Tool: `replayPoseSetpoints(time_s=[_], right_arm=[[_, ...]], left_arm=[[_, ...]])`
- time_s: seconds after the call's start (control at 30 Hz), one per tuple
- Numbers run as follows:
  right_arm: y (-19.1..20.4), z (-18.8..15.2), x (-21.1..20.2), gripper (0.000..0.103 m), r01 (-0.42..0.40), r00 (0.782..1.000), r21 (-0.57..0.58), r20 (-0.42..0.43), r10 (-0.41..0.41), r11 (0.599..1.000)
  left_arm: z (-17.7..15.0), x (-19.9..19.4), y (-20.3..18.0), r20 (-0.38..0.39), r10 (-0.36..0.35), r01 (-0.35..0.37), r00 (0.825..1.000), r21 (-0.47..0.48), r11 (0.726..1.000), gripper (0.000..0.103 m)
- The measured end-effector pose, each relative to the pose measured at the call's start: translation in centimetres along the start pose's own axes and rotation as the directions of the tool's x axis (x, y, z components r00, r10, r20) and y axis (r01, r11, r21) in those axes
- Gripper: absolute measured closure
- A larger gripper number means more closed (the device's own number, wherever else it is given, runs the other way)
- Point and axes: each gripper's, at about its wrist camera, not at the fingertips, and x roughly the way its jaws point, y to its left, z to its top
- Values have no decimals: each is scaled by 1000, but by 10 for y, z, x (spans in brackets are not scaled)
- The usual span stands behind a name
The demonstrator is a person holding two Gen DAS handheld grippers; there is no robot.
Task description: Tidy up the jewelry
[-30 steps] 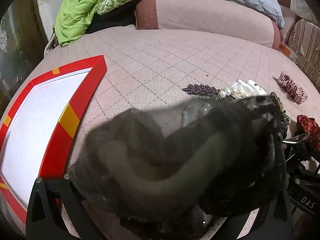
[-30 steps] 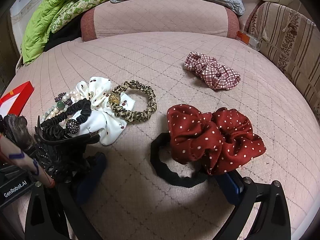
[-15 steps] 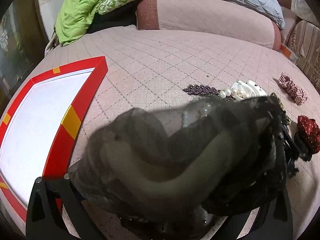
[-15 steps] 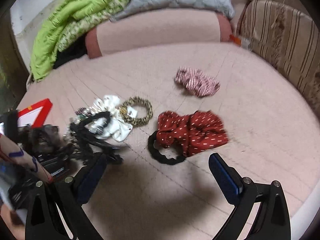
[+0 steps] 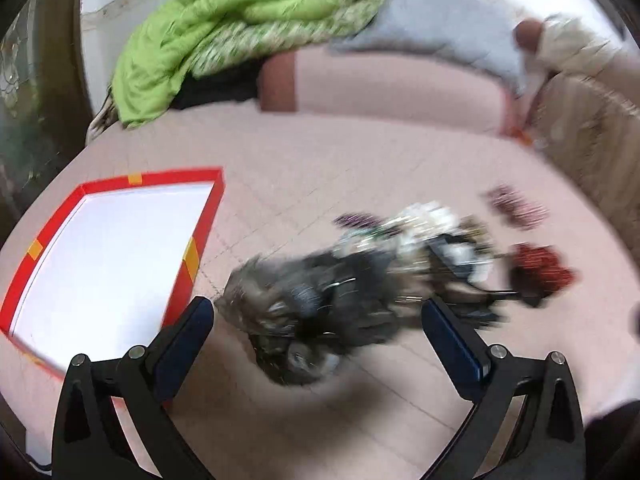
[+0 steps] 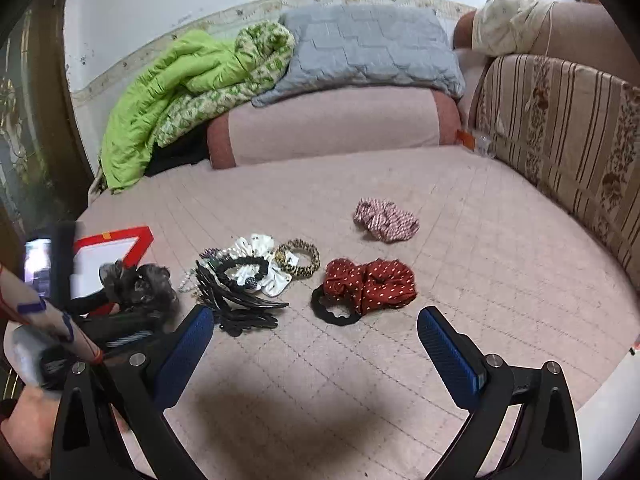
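My left gripper (image 5: 318, 314) is open; a dark grey mesh hair bow (image 5: 304, 312) lies blurred on the pink bedspread between its fingers, and shows in the right wrist view (image 6: 136, 284). A red-rimmed white tray (image 5: 200, 236) sits to the left. My right gripper (image 6: 314, 328) is open and empty, raised above the bed. Ahead of it lie a black claw clip (image 6: 240, 304), a white dotted scrunchie with a black beaded band (image 6: 256, 268), a leopard hair tie (image 6: 298, 258), a red dotted scrunchie (image 6: 368, 284) on a black hair tie (image 6: 336, 312), and a plaid scrunchie (image 6: 386, 220).
A pink bolster (image 6: 328, 128), a green quilt (image 6: 168, 92) and a grey pillow (image 6: 368, 48) lie at the back. A striped sofa arm (image 6: 560, 128) borders the right. The tray also shows at the left in the right wrist view (image 6: 140, 236).
My left gripper has opened and pulled back, and the mesh bow now lies on the bedspread. My right gripper has lifted up and back, away from the red scrunchie.
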Motion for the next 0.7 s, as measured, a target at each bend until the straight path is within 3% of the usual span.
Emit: replayPoseSetpoints(time_s=[0.1, 0.23, 0.4, 0.7], right_arm=[[-1, -1, -18, 0, 10, 999, -39, 36, -8, 999], [-1, -6, -36, 0, 0, 995, -73, 100, 8, 997], [-5, -11, -41, 0, -22, 990, -58, 138, 30, 998], [-13, -10, -36, 0, -11, 993, -11, 115, 12, 1000]], left_arm=[[-2, -53, -4, 112, 29, -35, 993, 49, 998, 0], [-5, -100, 1, 187, 39, -49, 982, 48, 998, 0], [-16, -107, 1, 207, 108, -119, 972, 40, 992, 0], [-12, -94, 7, 168, 86, -89, 982, 7, 996, 0]])
